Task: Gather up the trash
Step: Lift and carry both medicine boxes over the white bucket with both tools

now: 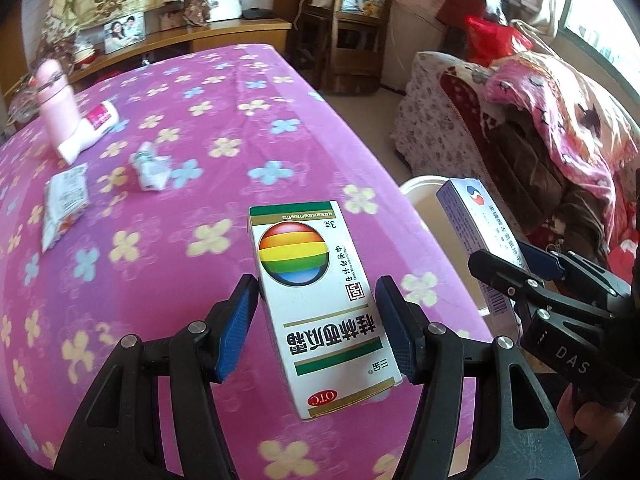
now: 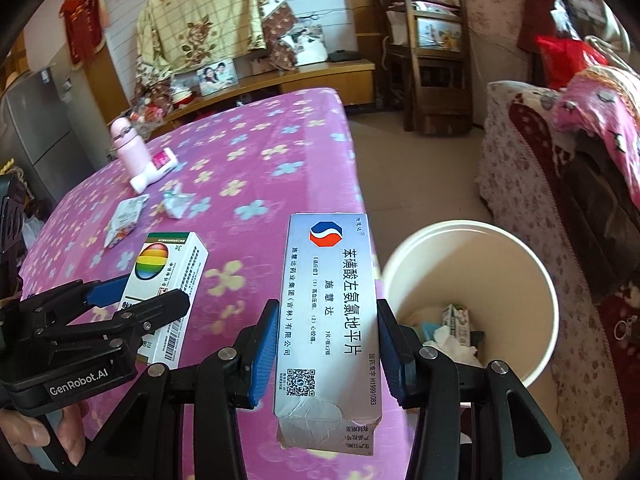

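Clamped in my left gripper (image 1: 316,320) is a white medicine box (image 1: 320,304) marked "OTC" with a rainbow ball, long axis running away from me. My right gripper (image 2: 326,344) pinches a silver-blue pill box (image 2: 330,320), coded "H1991083", lengthwise too, just left of the white bin (image 2: 536,280). Both hang above the pink flowered surface (image 1: 224,92), where crumpled wrappers (image 1: 150,166) lie further left of the bin.

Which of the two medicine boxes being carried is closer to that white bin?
The silver-blue box, held by the right gripper, sits right beside the white bin. The rainbow-ball box in the left gripper is farther off, over the table.
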Available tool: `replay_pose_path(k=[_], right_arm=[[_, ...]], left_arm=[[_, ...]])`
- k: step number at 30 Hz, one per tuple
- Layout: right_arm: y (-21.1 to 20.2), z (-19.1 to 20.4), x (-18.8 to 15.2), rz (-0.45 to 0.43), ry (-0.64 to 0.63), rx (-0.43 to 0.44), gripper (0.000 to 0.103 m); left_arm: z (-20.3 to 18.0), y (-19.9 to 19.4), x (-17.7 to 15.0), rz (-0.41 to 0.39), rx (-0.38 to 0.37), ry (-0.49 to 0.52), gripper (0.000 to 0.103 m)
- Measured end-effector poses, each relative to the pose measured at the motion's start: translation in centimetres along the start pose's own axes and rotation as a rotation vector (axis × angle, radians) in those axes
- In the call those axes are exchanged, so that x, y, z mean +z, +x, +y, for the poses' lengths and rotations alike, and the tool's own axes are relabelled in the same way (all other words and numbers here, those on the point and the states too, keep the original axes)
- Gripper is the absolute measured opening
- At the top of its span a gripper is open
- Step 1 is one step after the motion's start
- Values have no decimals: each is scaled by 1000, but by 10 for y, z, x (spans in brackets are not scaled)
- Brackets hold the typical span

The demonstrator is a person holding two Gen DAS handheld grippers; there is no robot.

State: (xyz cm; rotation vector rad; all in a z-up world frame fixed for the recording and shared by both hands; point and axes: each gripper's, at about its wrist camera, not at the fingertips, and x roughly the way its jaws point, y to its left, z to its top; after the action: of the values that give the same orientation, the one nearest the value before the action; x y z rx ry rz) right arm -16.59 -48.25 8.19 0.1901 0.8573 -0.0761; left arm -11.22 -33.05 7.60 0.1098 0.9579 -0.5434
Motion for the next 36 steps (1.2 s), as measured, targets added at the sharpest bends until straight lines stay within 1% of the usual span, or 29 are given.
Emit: replay_pose_path(k=[6, 12, 18, 24, 31, 36], right_arm=[[-2, -30, 1, 3, 31, -39, 45], [1, -59, 2, 14, 63, -72, 45], [7, -94, 4, 27, 125, -96, 45], [18, -120, 4, 45, 172, -113, 45], [33, -137, -1, 77, 200, -133, 45], [36, -149, -2, 74, 228, -147, 45]], left_arm=[[-29, 14, 9, 10, -25, 43, 59], [-50, 28, 18, 24, -47, 64, 59], [-71, 44, 28, 36, -68, 89, 59], [-87, 62, 36, 52, -89, 100, 59], [-103, 79, 45, 65, -105, 111, 59], [-112, 94, 50, 88, -121, 108, 59]])
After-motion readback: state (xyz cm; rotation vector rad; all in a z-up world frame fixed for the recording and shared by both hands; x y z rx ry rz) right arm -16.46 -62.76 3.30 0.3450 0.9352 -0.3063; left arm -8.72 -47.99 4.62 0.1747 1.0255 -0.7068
